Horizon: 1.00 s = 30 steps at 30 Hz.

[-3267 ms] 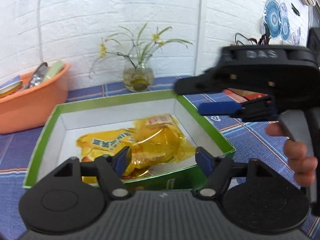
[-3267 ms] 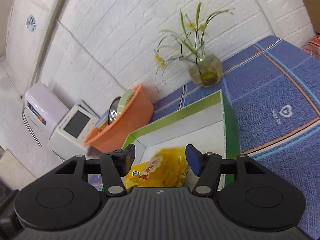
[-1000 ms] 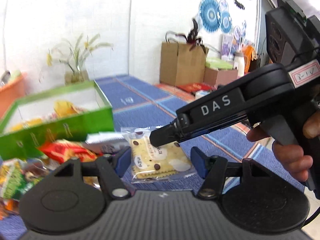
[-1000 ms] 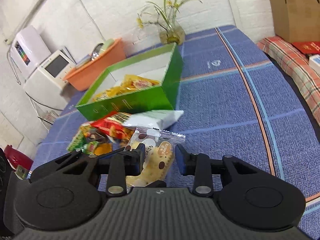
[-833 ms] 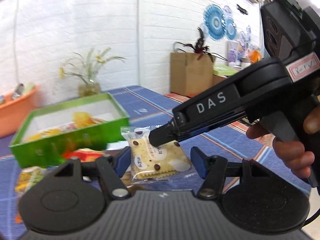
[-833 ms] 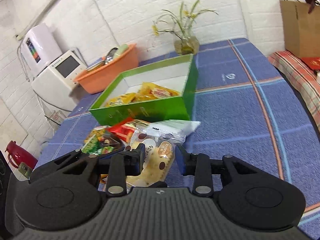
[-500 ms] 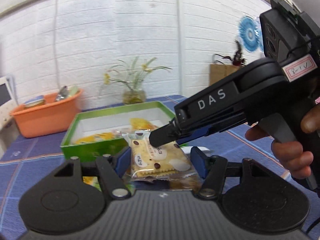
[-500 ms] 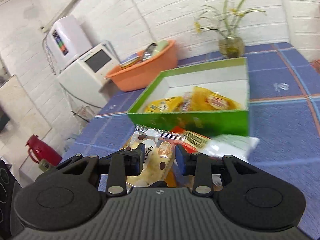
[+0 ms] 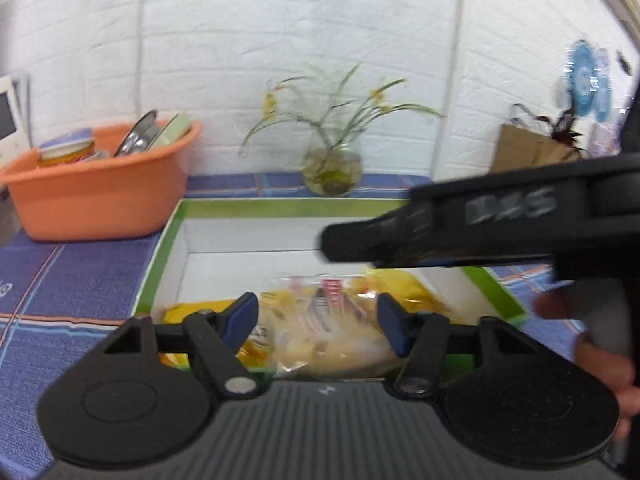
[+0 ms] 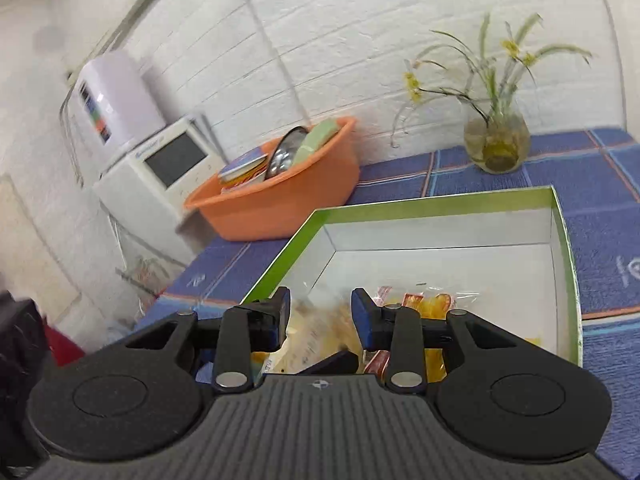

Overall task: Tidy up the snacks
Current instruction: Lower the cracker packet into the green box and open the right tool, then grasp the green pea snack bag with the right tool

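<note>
A green box (image 9: 280, 203) (image 10: 400, 202) with white inner walls lies on the blue cloth and holds yellow snack bags (image 9: 392, 284) (image 10: 436, 304). Over its near end my right gripper (image 10: 320, 312) has its jaws opening. The clear biscuit packet (image 10: 316, 336) is a blur between and just below them, and the pads no longer press on it. In the left wrist view the right gripper (image 9: 326, 244) reaches in from the right above the box. My left gripper (image 9: 318, 316) stands open at the box's near wall, with the blurred biscuit packet (image 9: 320, 336) beyond its fingers.
An orange basin (image 9: 100, 200) (image 10: 280, 200) with dishes stands left of the box. A glass vase of flowers (image 9: 332, 168) (image 10: 498, 148) sits behind it at the white brick wall. A white appliance (image 10: 160, 168) is far left, and a hand (image 9: 592, 352) grips the right tool.
Both grippers swung from the loose snack pile to over the green box. The right jaws, shut on the biscuit packet before, have spread, and the packet now blurs downward.
</note>
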{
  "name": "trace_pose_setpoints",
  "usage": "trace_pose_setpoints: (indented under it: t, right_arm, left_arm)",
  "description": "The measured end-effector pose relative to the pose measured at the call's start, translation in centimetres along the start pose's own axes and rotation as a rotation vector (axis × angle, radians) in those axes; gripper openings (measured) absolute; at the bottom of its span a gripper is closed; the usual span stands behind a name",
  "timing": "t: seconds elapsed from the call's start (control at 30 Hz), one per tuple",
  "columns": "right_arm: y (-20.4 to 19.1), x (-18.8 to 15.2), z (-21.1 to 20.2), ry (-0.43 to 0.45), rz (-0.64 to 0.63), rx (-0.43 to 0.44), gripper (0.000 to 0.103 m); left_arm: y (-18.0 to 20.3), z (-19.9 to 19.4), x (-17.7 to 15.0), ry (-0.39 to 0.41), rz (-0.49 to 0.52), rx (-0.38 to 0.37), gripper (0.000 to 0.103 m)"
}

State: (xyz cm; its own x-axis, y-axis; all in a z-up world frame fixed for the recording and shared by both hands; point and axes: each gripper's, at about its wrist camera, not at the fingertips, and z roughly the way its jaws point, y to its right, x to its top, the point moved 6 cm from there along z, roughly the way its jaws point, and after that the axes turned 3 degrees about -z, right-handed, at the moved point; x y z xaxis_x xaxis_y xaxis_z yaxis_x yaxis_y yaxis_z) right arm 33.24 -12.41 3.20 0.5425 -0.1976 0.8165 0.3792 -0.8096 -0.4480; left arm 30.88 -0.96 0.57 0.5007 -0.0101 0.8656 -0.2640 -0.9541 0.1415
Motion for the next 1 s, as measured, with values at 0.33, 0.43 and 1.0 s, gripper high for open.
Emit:
trace_pose_setpoints:
  t: [0.33, 0.43, 1.0]
  right_arm:
    - [1.8, -3.2, -8.0, 0.108, 0.16, 0.118, 0.094]
    - [-0.1, -5.0, -10.1, 0.116, 0.128, 0.198, 0.095]
    - [-5.2, -12.7, -9.7, -0.086, -0.323, 0.135, 0.103]
  left_arm:
    - [-4.9, -7.3, -0.6, 0.134, -0.099, 0.092, 0.078]
    - [-5.1, -10.7, -3.0, 0.16, -0.12, 0.124, 0.078]
    - [-2.8, -15.0, -11.4, 0.066, 0.009, 0.139, 0.08]
